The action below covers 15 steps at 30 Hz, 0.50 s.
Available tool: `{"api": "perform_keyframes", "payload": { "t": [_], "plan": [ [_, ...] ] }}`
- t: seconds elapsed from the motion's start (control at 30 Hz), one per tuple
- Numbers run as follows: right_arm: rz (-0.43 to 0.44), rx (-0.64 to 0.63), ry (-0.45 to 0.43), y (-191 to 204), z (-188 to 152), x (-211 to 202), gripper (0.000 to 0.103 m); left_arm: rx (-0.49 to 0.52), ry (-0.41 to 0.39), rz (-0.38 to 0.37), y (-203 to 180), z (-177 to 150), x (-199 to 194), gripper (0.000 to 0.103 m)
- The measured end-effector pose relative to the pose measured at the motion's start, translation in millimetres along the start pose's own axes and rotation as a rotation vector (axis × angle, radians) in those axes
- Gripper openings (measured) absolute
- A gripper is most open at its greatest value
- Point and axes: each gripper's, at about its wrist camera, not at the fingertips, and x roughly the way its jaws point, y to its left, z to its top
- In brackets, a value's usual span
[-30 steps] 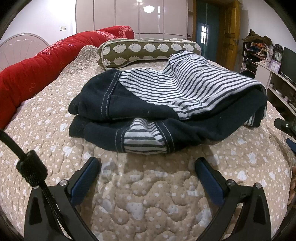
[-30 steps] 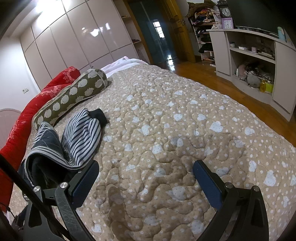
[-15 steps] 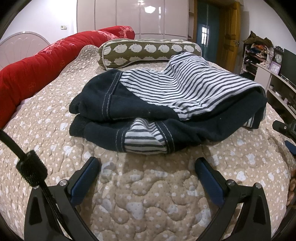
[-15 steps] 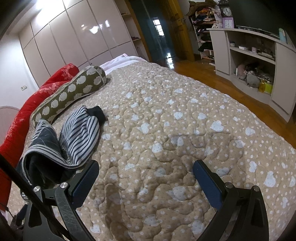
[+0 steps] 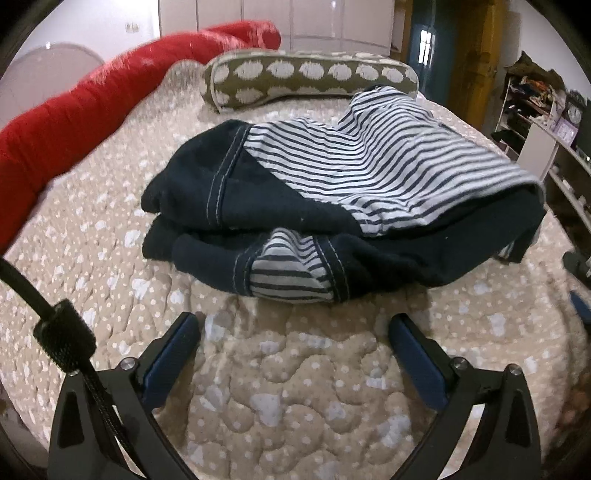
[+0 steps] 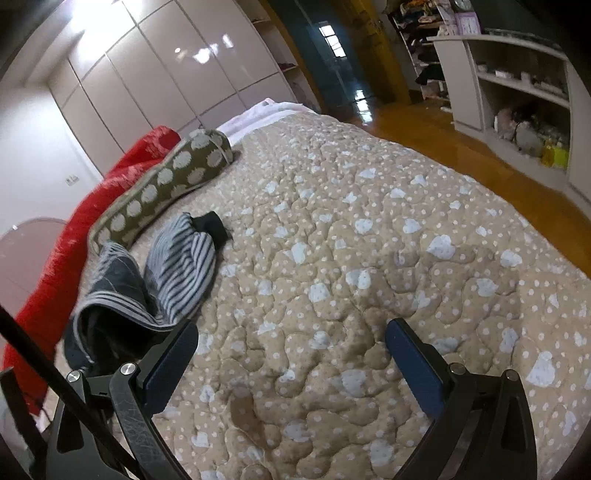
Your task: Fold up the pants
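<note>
Lying just beyond the spread left tongs (image 5: 294, 345): folded pants (image 5: 332, 218)

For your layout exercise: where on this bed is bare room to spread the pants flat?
Free: the wide quilt stretch between the pants and the floor-side edge. Crowded: the strip by the spotted bolster and red blanket, where the pants lie bunched.

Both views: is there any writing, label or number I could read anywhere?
None can be read.
Clock on the shelf: face too small and blurred.
Pants: stripes only, no label showing.
Pillow and quilt: patterns, no words.
</note>
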Motion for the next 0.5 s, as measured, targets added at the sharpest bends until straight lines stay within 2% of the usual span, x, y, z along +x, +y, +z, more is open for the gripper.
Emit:
{"api": "perform_keyframes", "payload": {
  "t": [0.07,0.1,0.2,0.33,0.5],
  "plan": [
    [-0.006,-0.037,0.006,3.6,-1.7,0.7,0.103,-0.033,0.019,-0.060,8.4,6.5,-7.2,0.090],
    [-0.016,-0.050,0.008,6.0,-2.3,1.3,0.103,-0.064,0.020,-0.107,16.8,9.6,-13.2,0.090],
    [-0.050,-0.083,0.021,12.7,-2.9,4.7,0.103,-0.149,0.017,-0.188,43.1,17.5,-21.6,0.090],
    [-0.085,-0.115,0.064,22.3,3.2,8.9,0.103,-0.231,0.052,-0.288,69.9,26.5,-11.9,0.090],
    [0.097,0.034,0.098,16.7,24.2,15.1,0.103,-0.337,0.119,-0.488,88.1,44.4,18.5,0.090]
  ]
}}
